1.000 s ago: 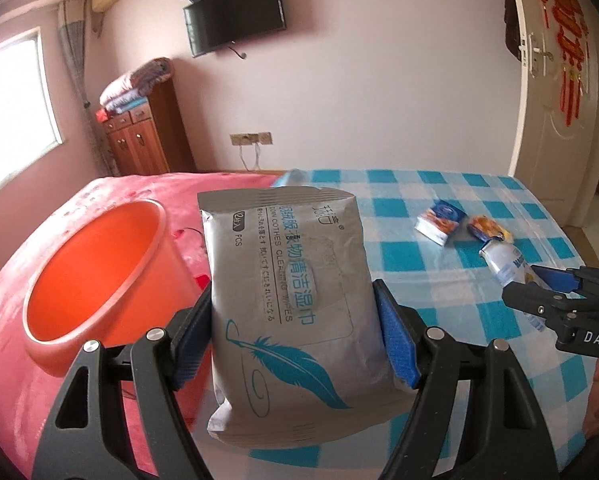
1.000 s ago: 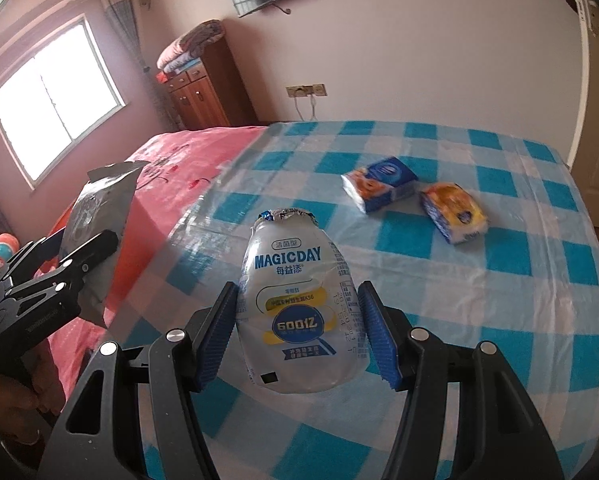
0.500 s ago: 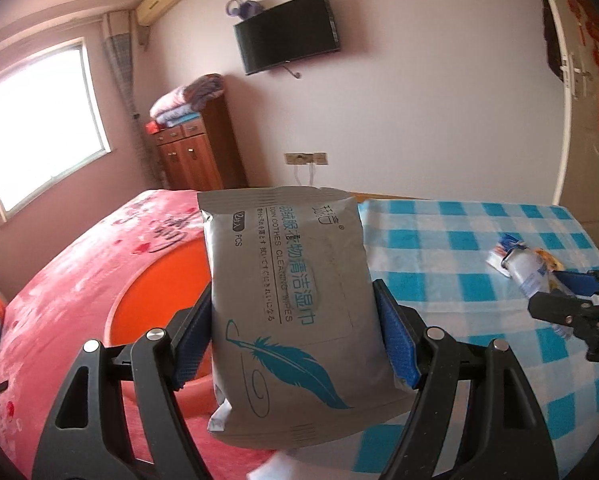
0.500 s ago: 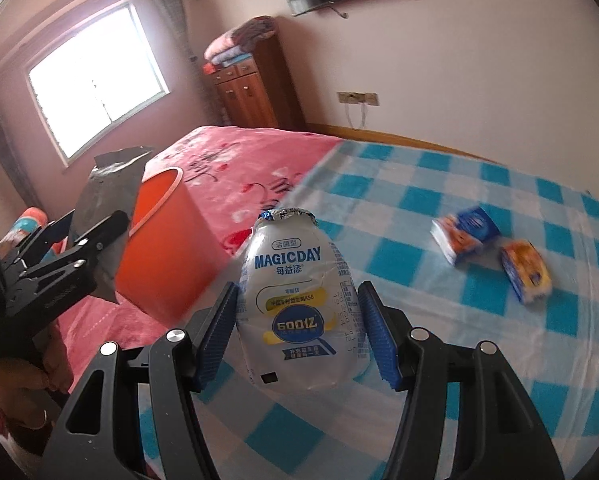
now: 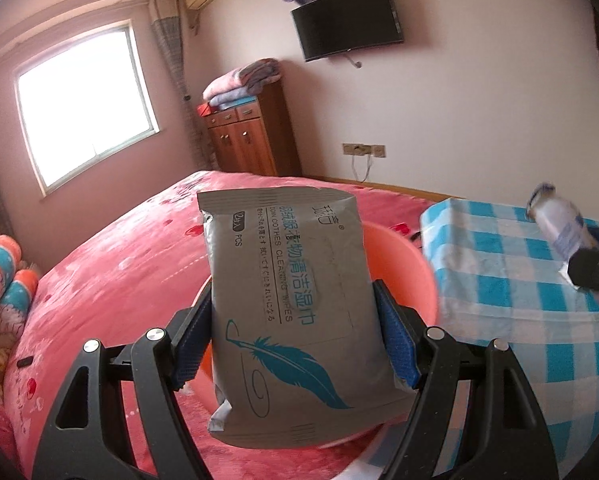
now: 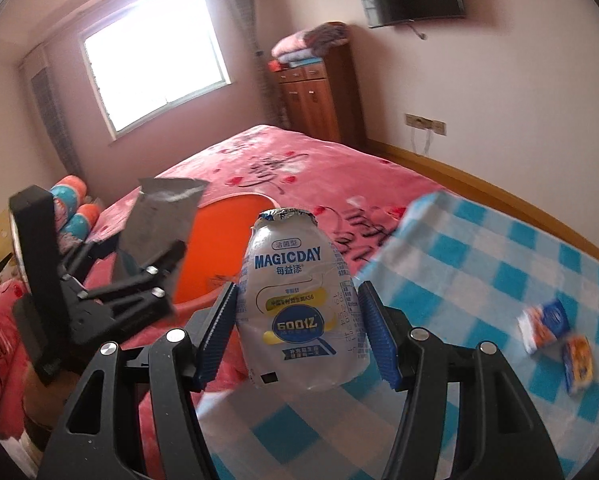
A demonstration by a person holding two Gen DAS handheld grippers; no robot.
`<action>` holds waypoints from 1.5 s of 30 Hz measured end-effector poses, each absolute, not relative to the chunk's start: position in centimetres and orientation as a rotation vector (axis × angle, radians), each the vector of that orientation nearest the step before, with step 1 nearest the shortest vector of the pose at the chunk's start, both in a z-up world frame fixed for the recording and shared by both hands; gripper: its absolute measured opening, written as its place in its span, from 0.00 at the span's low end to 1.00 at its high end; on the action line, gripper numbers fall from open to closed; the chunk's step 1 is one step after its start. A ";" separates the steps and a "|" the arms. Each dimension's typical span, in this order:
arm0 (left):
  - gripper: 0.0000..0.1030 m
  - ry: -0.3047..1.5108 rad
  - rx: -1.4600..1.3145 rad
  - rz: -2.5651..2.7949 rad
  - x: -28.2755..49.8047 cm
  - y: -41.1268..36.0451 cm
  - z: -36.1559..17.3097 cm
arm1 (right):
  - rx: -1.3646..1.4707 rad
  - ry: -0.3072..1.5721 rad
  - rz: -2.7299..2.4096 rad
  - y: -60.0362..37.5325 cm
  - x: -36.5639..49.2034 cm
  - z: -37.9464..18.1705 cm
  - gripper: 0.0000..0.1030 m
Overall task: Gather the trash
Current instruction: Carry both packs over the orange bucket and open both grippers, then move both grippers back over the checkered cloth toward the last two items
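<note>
We are holding a wet-wipes pack in the left claw and a MAGICDAY drink bottle in the right claw, both beside the orange bucket with neither dropped in yet, while two snack packets are lying on the checked table off to the right claw's right.

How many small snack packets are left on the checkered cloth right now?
2. A blue and orange packet lies near the right edge of the checkered cloth, and an orange packet lies just beside it, nearer the camera. The held bottle and claws may hide others.
</note>
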State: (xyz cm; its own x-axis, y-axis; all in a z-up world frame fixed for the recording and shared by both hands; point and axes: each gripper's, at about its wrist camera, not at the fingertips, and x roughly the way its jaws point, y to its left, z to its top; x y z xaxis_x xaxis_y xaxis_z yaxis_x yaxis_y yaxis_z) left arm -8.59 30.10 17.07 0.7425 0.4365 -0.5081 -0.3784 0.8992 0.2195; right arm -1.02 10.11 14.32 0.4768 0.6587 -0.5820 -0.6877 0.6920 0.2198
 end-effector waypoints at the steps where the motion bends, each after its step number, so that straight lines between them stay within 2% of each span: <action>1: 0.73 0.587 0.103 0.454 -8.4 30.4 17.0 | -0.051 0.687 0.832 10.7 -1.0 14.4 0.60; 16: 0.75 0.658 0.012 0.494 -7.6 34.4 15.1 | -0.060 0.707 0.915 18.9 1.0 14.5 0.60; 17: 0.77 0.664 0.000 0.493 -7.6 34.6 15.0 | -0.056 0.718 0.921 19.1 1.2 14.3 0.63; 18: 0.79 0.668 -0.014 0.500 -7.7 35.0 14.9 | -0.045 0.731 0.934 19.2 1.5 13.9 0.72; 20: 0.87 0.663 -0.026 0.503 -8.0 35.3 14.8 | -0.010 0.731 0.932 18.7 1.8 13.5 0.79; 22: 0.91 0.655 -0.027 0.509 -8.3 35.5 14.9 | 0.026 0.730 0.930 17.9 2.0 13.3 0.80; 24: 0.92 0.650 -0.028 0.515 -8.5 35.7 15.0 | 0.048 0.717 0.903 16.7 2.1 13.3 0.87; 29: 0.93 0.622 -0.070 0.510 -9.3 36.2 15.5 | 0.048 0.641 0.792 13.4 1.4 13.5 0.90; 45: 0.93 0.574 -0.076 0.410 -11.1 32.1 16.8 | 0.024 0.561 0.592 5.8 -1.5 11.3 0.90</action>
